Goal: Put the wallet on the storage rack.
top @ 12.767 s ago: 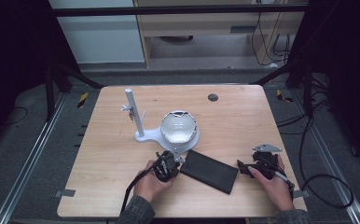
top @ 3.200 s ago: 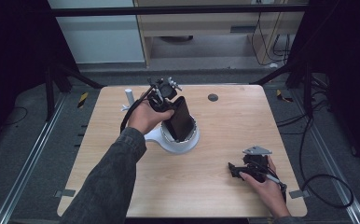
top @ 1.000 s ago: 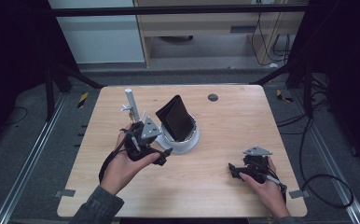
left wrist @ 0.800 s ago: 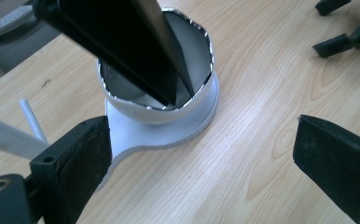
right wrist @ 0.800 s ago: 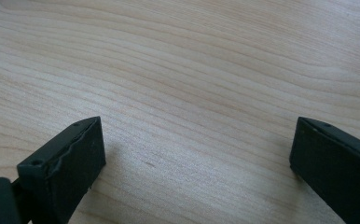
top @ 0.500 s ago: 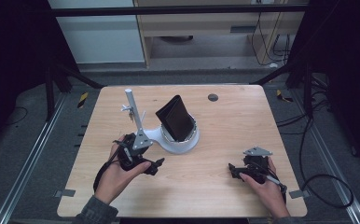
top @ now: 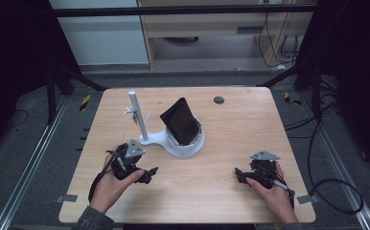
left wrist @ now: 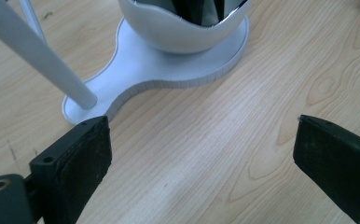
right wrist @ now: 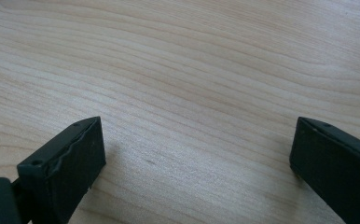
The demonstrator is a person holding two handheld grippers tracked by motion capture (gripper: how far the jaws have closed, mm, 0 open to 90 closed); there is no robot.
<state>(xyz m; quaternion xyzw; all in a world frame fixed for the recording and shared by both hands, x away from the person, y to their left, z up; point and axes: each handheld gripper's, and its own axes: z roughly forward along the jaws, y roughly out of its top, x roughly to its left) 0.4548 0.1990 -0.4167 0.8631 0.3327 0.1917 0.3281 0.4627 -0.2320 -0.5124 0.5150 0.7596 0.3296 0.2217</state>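
Note:
A black wallet (top: 181, 120) stands tilted in the white bowl (top: 191, 143) of a stand whose base also carries a white post (top: 137, 114) with small hooks. My left gripper (top: 147, 175) rests low on the table, front left of the stand, open and holding nothing. In the left gripper view the stand's base (left wrist: 169, 60) and post (left wrist: 38, 56) lie just beyond the wide-apart jaws. My right gripper (top: 240, 175) sits at the front right of the table, open, with bare wood between its jaws in the right gripper view.
The wooden table (top: 231, 129) has a round dark grommet (top: 218, 100) near its back edge. Metal frame rails and cables run along the floor on both sides. A tape tab (top: 64, 198) sticks out at the front left edge.
The left gripper carried the wallet from the table front to the bowl, let it go, then drew back toward the front left. The right gripper stayed put.

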